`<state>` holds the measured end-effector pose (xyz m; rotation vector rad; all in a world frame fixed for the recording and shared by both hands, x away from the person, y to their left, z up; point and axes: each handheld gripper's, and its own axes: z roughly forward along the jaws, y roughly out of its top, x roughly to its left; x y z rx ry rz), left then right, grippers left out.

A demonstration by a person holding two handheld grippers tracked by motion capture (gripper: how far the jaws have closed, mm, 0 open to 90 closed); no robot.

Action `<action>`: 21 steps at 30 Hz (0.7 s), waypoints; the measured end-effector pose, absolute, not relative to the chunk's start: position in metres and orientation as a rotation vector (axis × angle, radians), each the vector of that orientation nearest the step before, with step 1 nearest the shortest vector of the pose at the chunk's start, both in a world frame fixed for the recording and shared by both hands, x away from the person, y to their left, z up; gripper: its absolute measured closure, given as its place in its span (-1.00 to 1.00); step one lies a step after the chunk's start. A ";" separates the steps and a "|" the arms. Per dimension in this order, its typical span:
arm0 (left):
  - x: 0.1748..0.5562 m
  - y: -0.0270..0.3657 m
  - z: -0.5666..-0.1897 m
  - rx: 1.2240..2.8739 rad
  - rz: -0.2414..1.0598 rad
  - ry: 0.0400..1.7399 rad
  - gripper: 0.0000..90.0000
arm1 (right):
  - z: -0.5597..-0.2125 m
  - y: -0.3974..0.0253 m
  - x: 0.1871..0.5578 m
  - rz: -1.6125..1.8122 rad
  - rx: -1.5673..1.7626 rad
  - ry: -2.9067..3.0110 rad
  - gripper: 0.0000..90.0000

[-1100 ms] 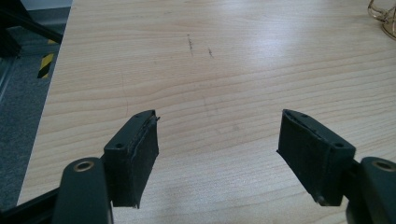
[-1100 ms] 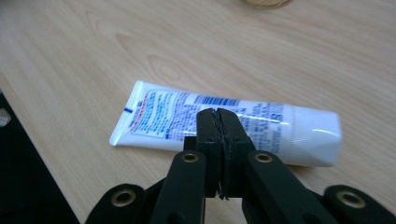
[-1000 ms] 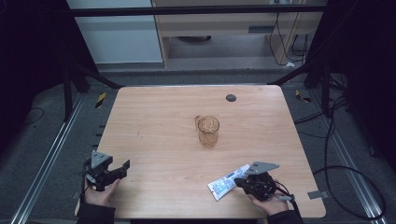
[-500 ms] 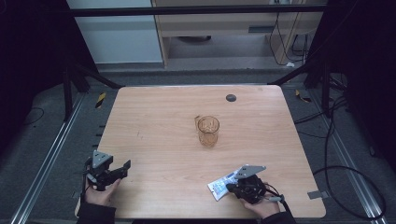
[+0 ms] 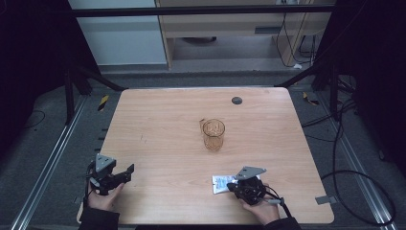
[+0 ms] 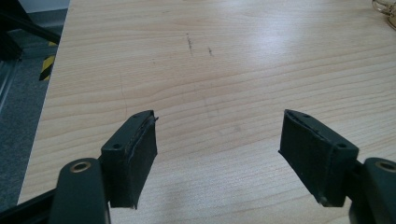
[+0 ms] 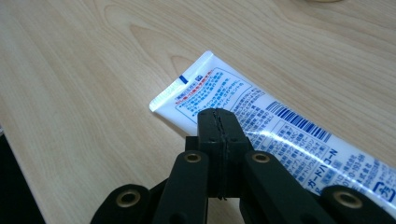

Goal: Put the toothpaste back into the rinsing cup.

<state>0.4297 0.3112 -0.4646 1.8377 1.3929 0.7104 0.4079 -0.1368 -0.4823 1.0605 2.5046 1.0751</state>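
Japanese-printed white tube point(image 7: 261, 123) lies at the surface's point(image 5: 158, 129) five o'clock; right gripper point(image 7: 218, 122) fingers pressed together, left gripper point(image 6: 219, 140) fingers apart; glass mug point(image 5: 213, 134) centre.

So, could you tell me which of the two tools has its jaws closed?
The right tool, jaws pressed together over the white tube; the left tool is spread wide above bare table.

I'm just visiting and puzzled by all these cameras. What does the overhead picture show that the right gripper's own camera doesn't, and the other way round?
The high view alone takes in the glass mug mid-table, the dark round spot near the far edge, the left gripper with jaws apart, and the floor cables. The right gripper view alone reveals the tube's barcode and its crimped end, and the jaws pressed together. Both show the right gripper, the tube and the wooden table.
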 end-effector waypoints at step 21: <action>0.432 0.311 -0.466 1.849 0.707 1.390 -0.43 | -0.471 -0.207 0.431 0.990 1.335 2.219 1.00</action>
